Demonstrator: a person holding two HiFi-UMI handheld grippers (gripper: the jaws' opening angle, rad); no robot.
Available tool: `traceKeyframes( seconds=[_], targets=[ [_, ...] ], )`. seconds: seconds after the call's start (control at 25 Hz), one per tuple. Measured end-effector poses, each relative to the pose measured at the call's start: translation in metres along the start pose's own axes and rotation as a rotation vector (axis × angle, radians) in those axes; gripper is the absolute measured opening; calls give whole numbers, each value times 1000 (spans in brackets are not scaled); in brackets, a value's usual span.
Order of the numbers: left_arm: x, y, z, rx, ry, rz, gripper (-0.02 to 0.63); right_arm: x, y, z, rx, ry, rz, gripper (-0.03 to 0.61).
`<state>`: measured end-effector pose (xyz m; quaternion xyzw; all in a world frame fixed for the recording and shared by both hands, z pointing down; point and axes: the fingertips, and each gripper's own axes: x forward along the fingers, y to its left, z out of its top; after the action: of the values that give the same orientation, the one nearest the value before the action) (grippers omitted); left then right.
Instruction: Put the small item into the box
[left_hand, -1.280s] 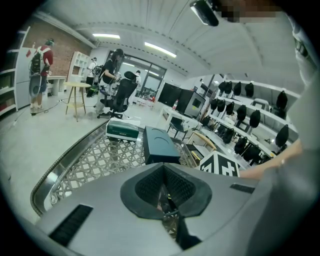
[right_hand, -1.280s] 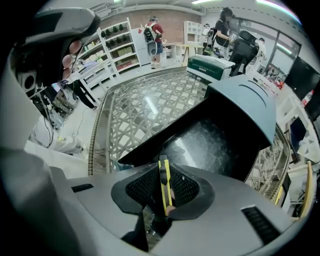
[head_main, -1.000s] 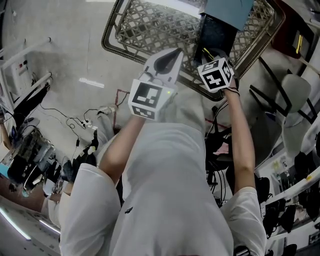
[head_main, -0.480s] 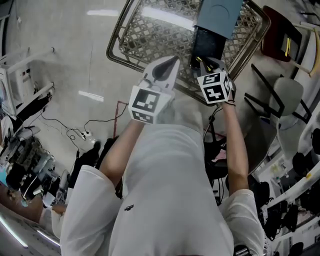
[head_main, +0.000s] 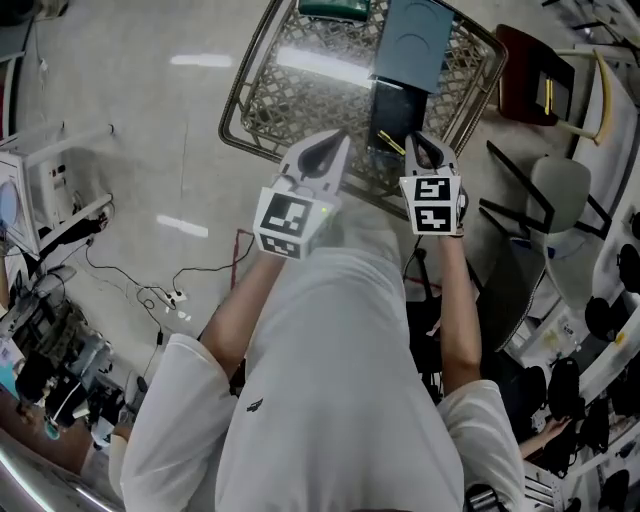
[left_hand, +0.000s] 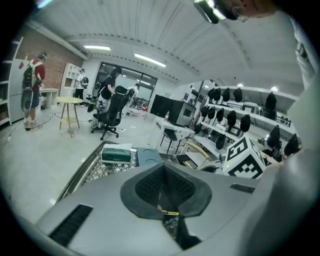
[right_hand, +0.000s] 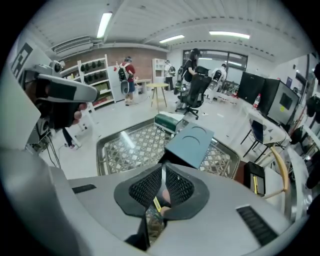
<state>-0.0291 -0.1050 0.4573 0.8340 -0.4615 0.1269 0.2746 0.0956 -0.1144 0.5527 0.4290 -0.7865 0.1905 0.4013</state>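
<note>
A big open-plan lab or workshop: bare polished floor (head_main: 150, 120), swivel office chairs (left_hand: 111, 117), desks with monitors (left_hand: 167, 107), shelves of black headgear (right_hand: 95, 70), loose cables (head_main: 140, 280), people (right_hand: 125, 75) standing about

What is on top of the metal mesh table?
A blue-grey box with its lid raised and a green packet at the far end. The box's dark inside is unreadable.

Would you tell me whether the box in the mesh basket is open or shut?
Open: the blue-grey lid is swung up off the box, whose dark inside shows beneath it in the head view.
</note>
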Motion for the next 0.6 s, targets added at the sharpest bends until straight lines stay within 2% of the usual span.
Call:
traceKeyframes(
  seconds=[0.32,0.6],
  targets=[
    [-24,-8,25,23,-45,-17,2,-57,-5,40,67,-161,-93,14],
    [-48,-34,43,64,-99,-19,2,-116,-7,53,102,-288,-147,14]
  ],
)
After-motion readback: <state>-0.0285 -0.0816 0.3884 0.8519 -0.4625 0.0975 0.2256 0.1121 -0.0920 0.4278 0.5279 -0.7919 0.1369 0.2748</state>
